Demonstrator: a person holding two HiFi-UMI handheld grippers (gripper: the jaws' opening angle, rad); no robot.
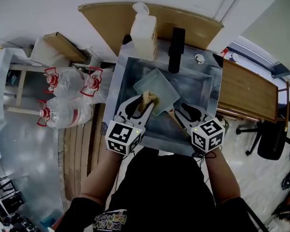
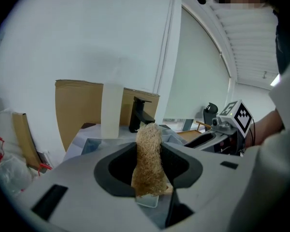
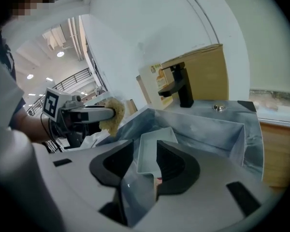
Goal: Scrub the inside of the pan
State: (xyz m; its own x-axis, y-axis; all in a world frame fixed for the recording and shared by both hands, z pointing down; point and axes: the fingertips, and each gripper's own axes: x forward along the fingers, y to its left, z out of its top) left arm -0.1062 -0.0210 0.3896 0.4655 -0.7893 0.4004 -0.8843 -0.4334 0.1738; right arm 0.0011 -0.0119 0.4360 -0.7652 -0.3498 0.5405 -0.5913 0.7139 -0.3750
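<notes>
A pale rectangular pan point(image 1: 160, 87) lies tilted inside the steel sink point(image 1: 210, 88). My left gripper point(image 1: 143, 103) is shut on a tan fibrous sponge point(image 1: 150, 99) at the pan's near left edge. In the left gripper view the sponge point(image 2: 149, 163) stands upright between the jaws, and a sliver of the pan point(image 2: 147, 200) shows below it. My right gripper point(image 1: 182, 109) is at the pan's near right corner. In the right gripper view the pan point(image 3: 154, 156) reaches between the jaws of that gripper point(image 3: 140, 178), which stand apart, so it is open.
A black faucet point(image 1: 176, 50) and a pale plastic jug point(image 1: 144, 33) stand behind the sink, in front of cardboard point(image 1: 106, 21). Water bottles in plastic wrap point(image 1: 63, 98) lie on the floor at left. A wooden counter point(image 1: 246, 93) adjoins the sink at right.
</notes>
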